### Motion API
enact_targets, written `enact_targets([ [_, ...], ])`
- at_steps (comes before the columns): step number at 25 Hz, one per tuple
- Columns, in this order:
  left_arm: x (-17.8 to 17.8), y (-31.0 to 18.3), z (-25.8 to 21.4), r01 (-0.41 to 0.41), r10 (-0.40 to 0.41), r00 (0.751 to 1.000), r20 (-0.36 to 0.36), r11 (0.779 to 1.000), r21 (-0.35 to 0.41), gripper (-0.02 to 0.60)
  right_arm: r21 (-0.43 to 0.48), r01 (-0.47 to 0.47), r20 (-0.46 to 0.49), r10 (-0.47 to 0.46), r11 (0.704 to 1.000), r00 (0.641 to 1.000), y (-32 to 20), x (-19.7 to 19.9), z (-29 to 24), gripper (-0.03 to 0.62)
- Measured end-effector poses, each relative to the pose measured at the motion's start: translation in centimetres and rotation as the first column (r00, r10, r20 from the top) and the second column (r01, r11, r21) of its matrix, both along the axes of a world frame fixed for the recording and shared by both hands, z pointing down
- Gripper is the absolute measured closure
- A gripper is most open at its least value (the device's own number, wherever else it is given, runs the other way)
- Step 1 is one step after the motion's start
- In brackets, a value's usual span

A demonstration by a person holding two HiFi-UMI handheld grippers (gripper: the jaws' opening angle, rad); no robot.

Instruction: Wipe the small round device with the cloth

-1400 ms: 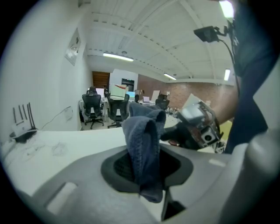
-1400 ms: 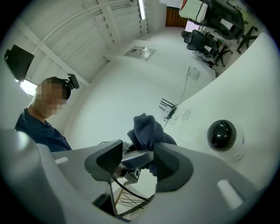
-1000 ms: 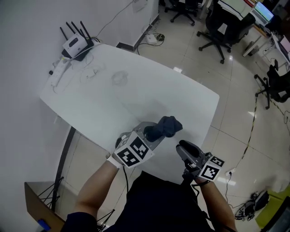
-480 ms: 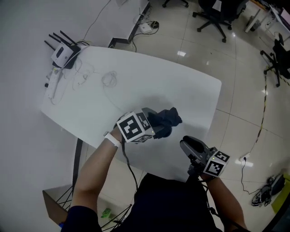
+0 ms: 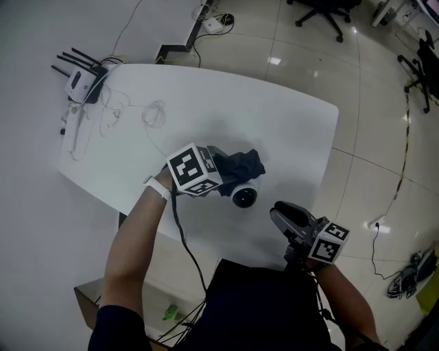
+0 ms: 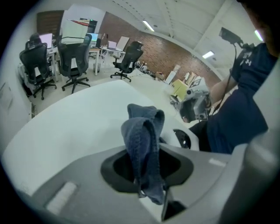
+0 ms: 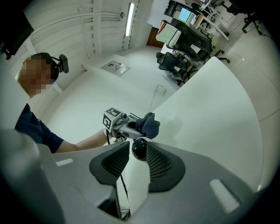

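The small round device (image 5: 244, 195), white with a black lens, lies on the white table (image 5: 288, 130) near its front edge. My left gripper (image 5: 226, 171) is shut on a dark blue cloth (image 5: 243, 164), which hangs bunched just beyond the device. In the left gripper view the cloth (image 6: 142, 127) stands between the jaws, with the device (image 6: 181, 138) to its right. My right gripper (image 5: 278, 212) sits open at the table's front edge, a short way from the device. In the right gripper view the device (image 7: 139, 148) shows ahead of the jaw gap, not touched.
A router with antennas (image 5: 82, 81), a power strip (image 5: 72, 130) and a coiled cable (image 5: 154, 113) lie at the table's far left. Office chairs (image 5: 322, 10) stand on the tiled floor beyond. A cardboard box (image 5: 89, 301) sits on the floor at lower left.
My left gripper has carried the cloth further in over the table, and the round device now shows beside it. The right gripper stays near the front edge.
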State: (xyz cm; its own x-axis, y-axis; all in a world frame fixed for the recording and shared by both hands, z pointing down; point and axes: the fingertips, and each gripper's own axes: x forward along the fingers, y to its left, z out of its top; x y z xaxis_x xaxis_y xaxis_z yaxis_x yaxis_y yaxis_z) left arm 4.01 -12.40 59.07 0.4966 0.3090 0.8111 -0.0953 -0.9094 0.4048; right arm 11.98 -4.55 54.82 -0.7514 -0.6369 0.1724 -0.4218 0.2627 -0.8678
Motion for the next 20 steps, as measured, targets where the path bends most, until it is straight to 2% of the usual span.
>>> enact_targets([
  [5, -0.4, 0.6, 3.7, -0.086, 0.081, 0.991, 0.104, 0.995, 0.04, 0.48, -0.004, 0.0, -0.012, 0.0, 1.0, 1.0, -0.1, 0.3, 0.1, 0.47],
  [8, -0.2, 0.6, 6.2, -0.194, 0.171, 0.97, 0.175, 0.972, 0.129, 0.48, -0.006, -0.007, -0.021, 0.007, 1.0, 1.0, 0.2, 0.6, 0.1, 0.473],
  [11, -0.4, 1.1, 7.4, -0.258, 0.217, 0.948, 0.233, 0.953, 0.158, 0.48, -0.006, -0.009, -0.032, 0.009, 1.0, 0.999, 0.8, 0.8, 0.0, 0.474],
  [13, -0.4, 0.8, 7.0, -0.235, 0.191, 0.953, 0.234, 0.956, 0.175, 0.477, 0.003, -0.01, -0.034, 0.01, 1.0, 0.999, 1.3, 0.9, -0.5, 0.474],
  [16, -1.4, -1.2, 5.0, -0.128, 0.077, 0.974, 0.211, 0.961, 0.243, 0.477, 0.022, -0.014, -0.033, 0.014, 1.0, 0.999, 2.0, 1.0, -1.3, 0.476],
  [18, -2.0, -2.4, 2.7, -0.055, 0.009, 0.988, 0.154, 0.954, 0.296, 0.477, 0.031, -0.016, -0.032, 0.017, 0.999, 0.999, 2.4, 0.6, -1.5, 0.477],
  [20, -2.7, -2.9, -0.2, -0.008, -0.029, 0.995, 0.099, 0.934, 0.356, 0.477, 0.03, -0.008, -0.036, 0.009, 1.0, 0.999, 3.0, 0.2, -1.4, 0.477],
])
